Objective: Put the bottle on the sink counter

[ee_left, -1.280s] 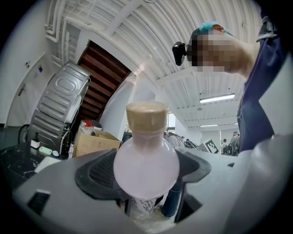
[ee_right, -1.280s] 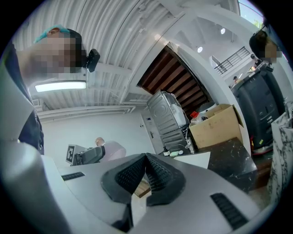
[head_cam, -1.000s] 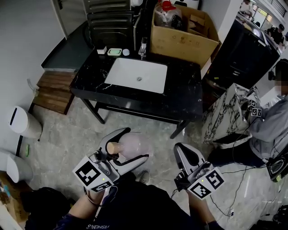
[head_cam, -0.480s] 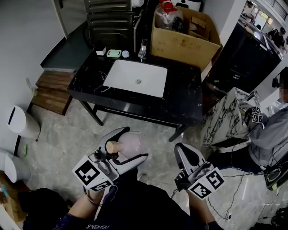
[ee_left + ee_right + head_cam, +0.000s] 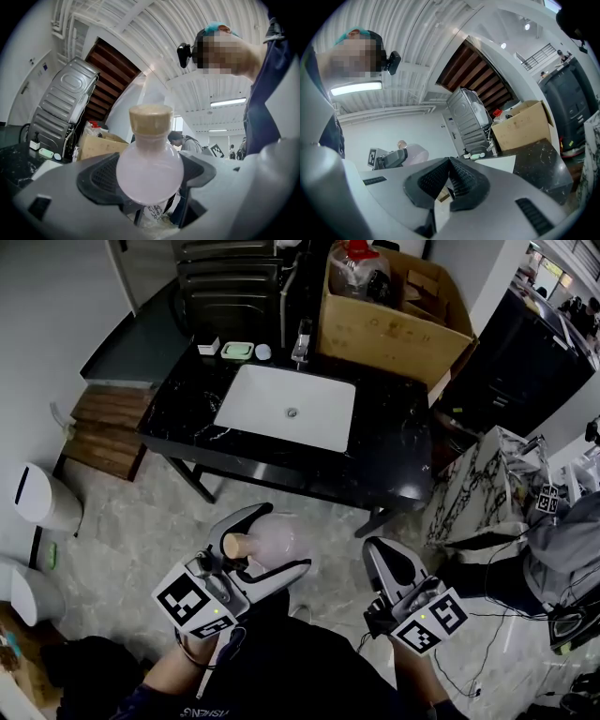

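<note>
I hold the bottle [image 5: 150,172] in the left gripper [image 5: 272,542], whose jaws are clamped on either side of its round pinkish body. The tan cap [image 5: 232,546] points back toward the gripper's marker cube. The bottle is in the air over the floor, on my side of the counter [image 5: 389,451] and well apart from its front edge. The right gripper [image 5: 382,557] is closed on nothing, its ribbed pads pressed together, and it hangs beside the left one.

I judge this to be the carry step: the pick-up is done and the placing has not begun. Next I need to bring the left gripper forward over the front edge and choose a bare stretch of black stone. The wide right end looks best to me, clear of the sink [image 5: 289,406]. The back left corner is crowded by the soap dish [image 5: 238,350] and the faucet [image 5: 301,338]. The bottle seems to lie on its side in the jaws, so I expect to turn my wrist until the base faces down. I would only release once it rests on the stone.
</note>
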